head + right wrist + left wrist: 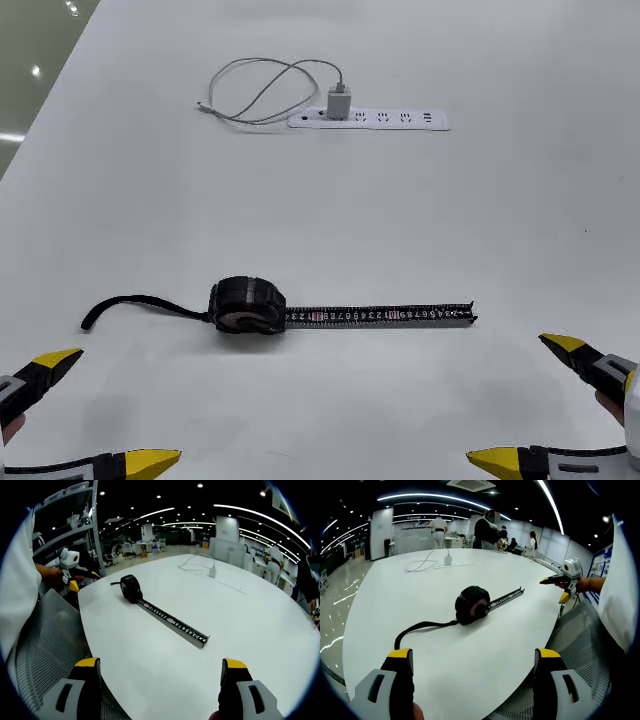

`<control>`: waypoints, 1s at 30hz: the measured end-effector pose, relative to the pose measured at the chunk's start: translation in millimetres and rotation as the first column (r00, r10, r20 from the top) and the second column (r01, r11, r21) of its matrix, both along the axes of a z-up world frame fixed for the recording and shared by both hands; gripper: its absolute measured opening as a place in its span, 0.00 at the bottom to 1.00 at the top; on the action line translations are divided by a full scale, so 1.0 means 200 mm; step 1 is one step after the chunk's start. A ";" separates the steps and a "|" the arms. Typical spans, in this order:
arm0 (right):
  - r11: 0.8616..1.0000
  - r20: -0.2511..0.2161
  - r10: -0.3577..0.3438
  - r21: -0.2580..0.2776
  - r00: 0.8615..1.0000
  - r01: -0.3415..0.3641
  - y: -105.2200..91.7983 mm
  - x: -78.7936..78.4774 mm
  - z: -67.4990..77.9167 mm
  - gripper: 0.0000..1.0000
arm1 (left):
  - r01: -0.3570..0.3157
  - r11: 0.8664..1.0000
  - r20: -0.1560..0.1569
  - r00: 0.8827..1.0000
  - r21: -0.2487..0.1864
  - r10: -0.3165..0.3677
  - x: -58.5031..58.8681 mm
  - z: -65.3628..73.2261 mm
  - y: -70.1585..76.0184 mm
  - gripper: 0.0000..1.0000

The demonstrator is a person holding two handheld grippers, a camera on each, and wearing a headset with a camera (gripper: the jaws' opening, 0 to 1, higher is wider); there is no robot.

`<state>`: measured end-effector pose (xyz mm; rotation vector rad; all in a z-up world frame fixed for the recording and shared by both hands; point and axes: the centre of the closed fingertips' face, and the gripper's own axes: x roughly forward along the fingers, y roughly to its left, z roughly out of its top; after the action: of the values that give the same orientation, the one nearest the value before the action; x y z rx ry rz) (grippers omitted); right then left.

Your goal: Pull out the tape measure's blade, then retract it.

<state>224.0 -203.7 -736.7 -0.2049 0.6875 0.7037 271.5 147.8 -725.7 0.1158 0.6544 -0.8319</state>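
Note:
A black tape measure (246, 305) lies on the white table (320, 200) with its blade (380, 316) drawn out to the right and a black wrist strap (130, 305) trailing left. In the left gripper view the case (472, 605) sits ahead of my open left gripper (472, 662), well apart from it. My left gripper (90, 410) is at the table's near left edge. My right gripper (545, 400) is open at the near right; its own view shows the blade (172, 622) lying ahead of the gripper (160, 672). Neither gripper touches the tape.
A white power strip (368, 119) with a plugged charger (339, 102) and a looped grey cable (262, 88) lies at the far side of the table. People stand at desks in the background (487, 530). A metal shelf (65, 515) stands to the left in the right gripper view.

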 end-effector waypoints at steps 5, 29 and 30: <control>1.000 -0.001 0.001 0.002 1.000 -0.001 0.00 0.00 0.00 0.99 | -0.008 1.000 -0.003 1.000 -0.010 0.008 0.01 0.01 0.00 0.99; 1.000 -0.001 -0.005 0.008 1.000 0.005 -0.01 0.01 0.01 0.98 | -0.025 0.999 -0.004 1.000 -0.025 0.025 0.03 0.02 0.00 0.99; 1.000 -0.002 -0.004 0.007 1.000 0.004 -0.01 0.01 0.01 0.98 | -0.026 0.999 -0.002 1.000 -0.027 0.026 0.03 0.02 0.00 0.99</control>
<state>225.2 -205.4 -735.6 -0.1959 0.6871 0.7022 277.7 147.3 -721.8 0.0822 0.6454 -0.8153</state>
